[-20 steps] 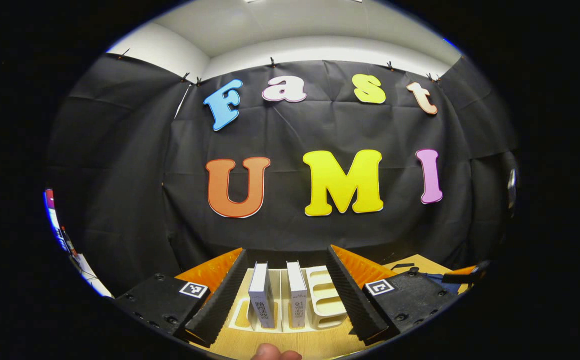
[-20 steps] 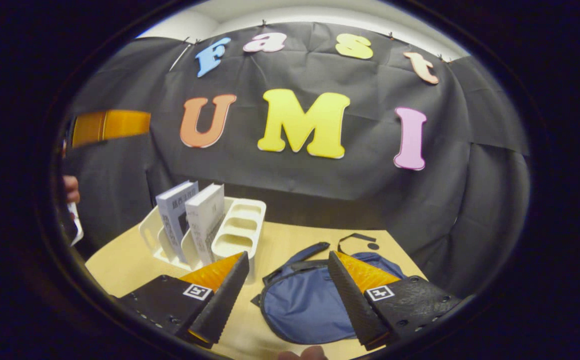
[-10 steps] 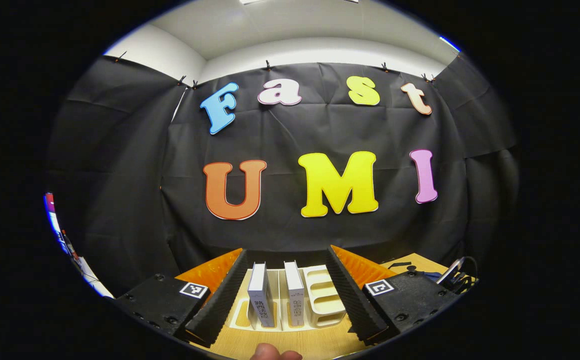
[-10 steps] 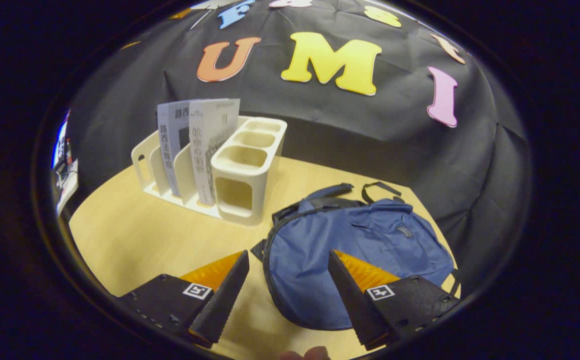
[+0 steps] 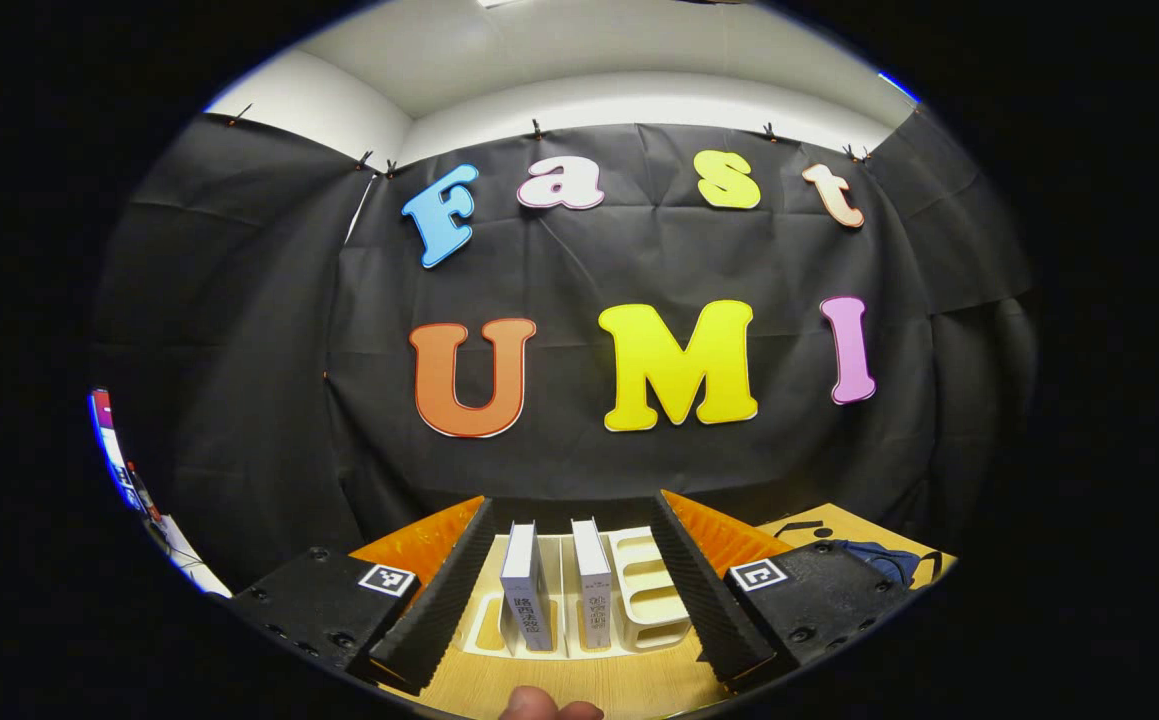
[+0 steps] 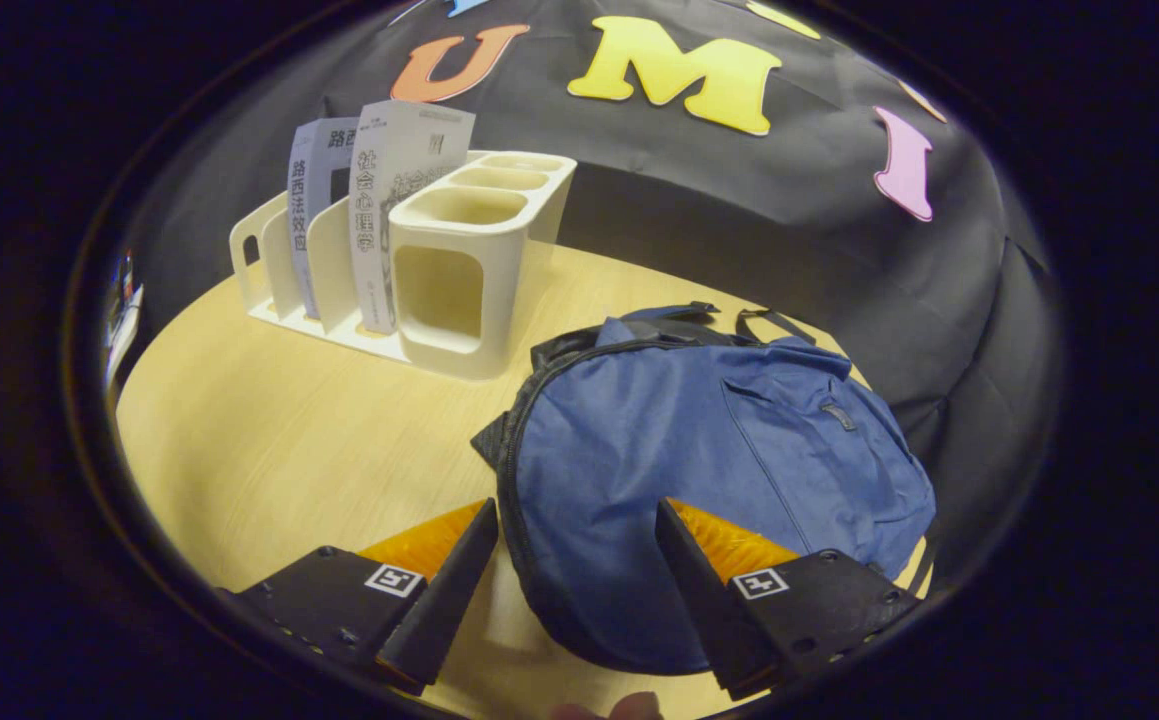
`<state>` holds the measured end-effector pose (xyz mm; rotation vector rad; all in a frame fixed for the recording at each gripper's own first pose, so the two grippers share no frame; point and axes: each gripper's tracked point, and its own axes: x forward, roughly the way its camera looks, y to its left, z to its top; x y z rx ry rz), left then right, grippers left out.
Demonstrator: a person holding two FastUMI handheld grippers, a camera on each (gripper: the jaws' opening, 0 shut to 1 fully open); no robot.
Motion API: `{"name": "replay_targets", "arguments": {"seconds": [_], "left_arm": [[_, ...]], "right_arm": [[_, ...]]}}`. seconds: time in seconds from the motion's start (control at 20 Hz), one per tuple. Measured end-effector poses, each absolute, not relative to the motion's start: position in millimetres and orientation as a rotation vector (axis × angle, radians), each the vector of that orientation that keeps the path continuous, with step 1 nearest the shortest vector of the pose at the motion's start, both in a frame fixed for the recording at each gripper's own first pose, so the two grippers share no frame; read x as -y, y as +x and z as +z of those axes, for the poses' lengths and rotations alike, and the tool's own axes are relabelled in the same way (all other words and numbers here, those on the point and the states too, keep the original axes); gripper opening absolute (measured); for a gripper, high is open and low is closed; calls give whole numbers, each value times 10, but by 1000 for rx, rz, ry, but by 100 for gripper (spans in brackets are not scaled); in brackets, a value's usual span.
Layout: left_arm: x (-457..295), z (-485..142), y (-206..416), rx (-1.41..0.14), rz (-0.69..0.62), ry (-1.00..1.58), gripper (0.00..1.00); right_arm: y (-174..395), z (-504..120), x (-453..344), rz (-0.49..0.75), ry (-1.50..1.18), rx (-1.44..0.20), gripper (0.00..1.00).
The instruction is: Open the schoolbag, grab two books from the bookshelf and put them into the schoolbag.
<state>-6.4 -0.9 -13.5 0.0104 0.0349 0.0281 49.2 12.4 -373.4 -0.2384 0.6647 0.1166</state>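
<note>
In the left gripper view, the left tongs (image 5: pixel 571 590) are spread wide open with nothing between them, held level and facing the black cloth wall (image 5: pixel 239 350). Framed between their two fingers stands the cream bookshelf (image 5: pixel 639 590) on the pale wooden surface (image 5: pixel 589 685). Two books stand upright in its slots, spines toward the camera: the left book (image 5: pixel 524 585) and, just beside it with a divider between, the right book (image 5: pixel 592 580). To the right of the books the bookshelf has a stack of open cubby compartments. At the bottom edge a fingertip (image 5: pixel 539 705) of the person holding the tongs peeks in. Far right, past the right finger's housing, a bit of the blue schoolbag (image 5: pixel 879 558) lies on the surface.

In the right gripper view, the bookshelf (image 6: pixel 459 290) sits at the upper left of the surface (image 6: pixel 269 440), with both books upright in neighbouring slots, the left book (image 6: pixel 309 190) partly behind the right book (image 6: pixel 394 190). To the right of the bookshelf and near it, the schoolbag (image 6: pixel 699 470) lies flat, its zip closed along the curved edge, its straps at the far end toward the wall. The right tongs (image 6: pixel 571 585) are open, empty, and hang above the near end of the schoolbag, tilted down at it; whether the fingers touch the fabric cannot be told.
</note>
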Motion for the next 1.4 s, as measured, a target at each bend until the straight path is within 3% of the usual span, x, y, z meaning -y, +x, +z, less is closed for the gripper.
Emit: {"name": "replay_targets", "arguments": {"seconds": [0.1,0.25,0.3,0.35,0.4,0.5,0.55,0.6,0.65,0.7,0.8,1.4], "left_arm": [[3,-142,-66,-37,34,10,98],[-5,-154,-60,-45,45,14,98],[-5,-155,-65,-47,47,11,98],[-7,-155,-67,-48,50,7,98],[-5,-155,-75,-48,51,2,98],[-4,-168,-76,-52,49,0,98],[0,-170,-73,-53,46,-2,98],[1,-168,-76,-53,44,-3,98],[1,-171,-74,-52,42,-4,98],[-1,-176,-74,-51,42,-6,98],[0,-184,-72,-55,42,-10,98],[-5,-228,-52,-89,39,13,98]], "right_arm": [[538,-3763,-98,107,-233,-677,99],[524,-3759,-101,122,-212,-701,90],[534,-3749,-118,133,-208,-704,94],[550,-3732,-149,146,-204,-702,80],[551,-3720,-177,157,-200,-699,77],[538,-3684,-216,177,-190,-698,48],[535,-3678,-236,188,-188,-698,42],[524,-3640,-234,189,-190,-695,27],[526,-3626,-238,194,-187,-703,18],[520,-3637,-217,191,-189,-706,19],[519,-3610,-213,200,-157,-712,5],[546,-2567,172,205,-112,-602,0]]}}
